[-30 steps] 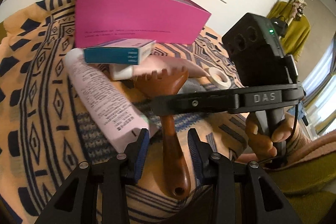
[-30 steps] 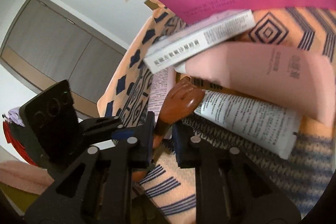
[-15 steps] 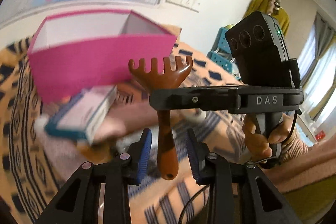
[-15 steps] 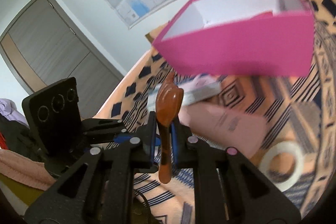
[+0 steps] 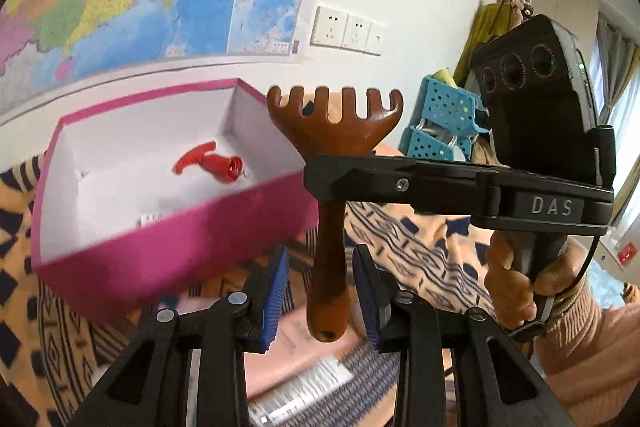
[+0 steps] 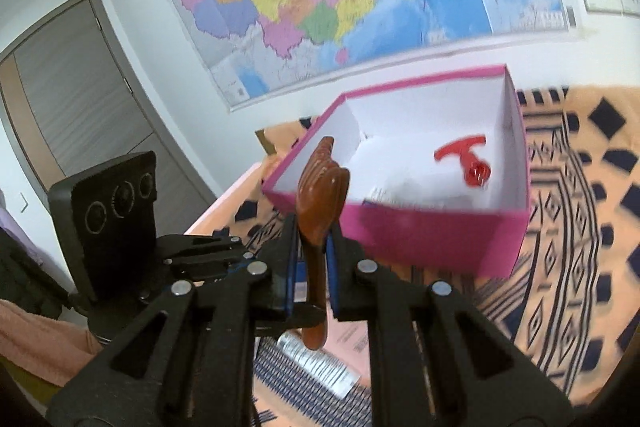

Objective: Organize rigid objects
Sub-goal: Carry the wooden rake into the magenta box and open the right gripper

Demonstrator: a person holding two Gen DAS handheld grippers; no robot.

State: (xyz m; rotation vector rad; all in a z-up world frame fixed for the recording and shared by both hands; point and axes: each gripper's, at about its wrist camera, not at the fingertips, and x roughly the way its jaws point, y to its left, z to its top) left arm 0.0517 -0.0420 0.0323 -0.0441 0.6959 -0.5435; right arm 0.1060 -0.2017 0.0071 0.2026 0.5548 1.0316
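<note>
**Pink box, brown scratcher held up**

Pink box (image 5: pixel 168 251) sits open on a patterned orange cloth (image 6: pixel 580 267). Its near wall hides part of its white floor. Inside lies a small red plug (image 5: pixel 210 163) and something white and blurry. The brown wooden scratcher (image 5: pixel 334 131) hangs in the air in front of the box. The right gripper (image 6: pixel 311 259) has its fingers clenched on the handle. The left gripper (image 5: pixel 320 291) sits around the handle's end, fingers not touching it. A blurry pink tube (image 5: pixel 304 379) is partly hidden below.
</note>
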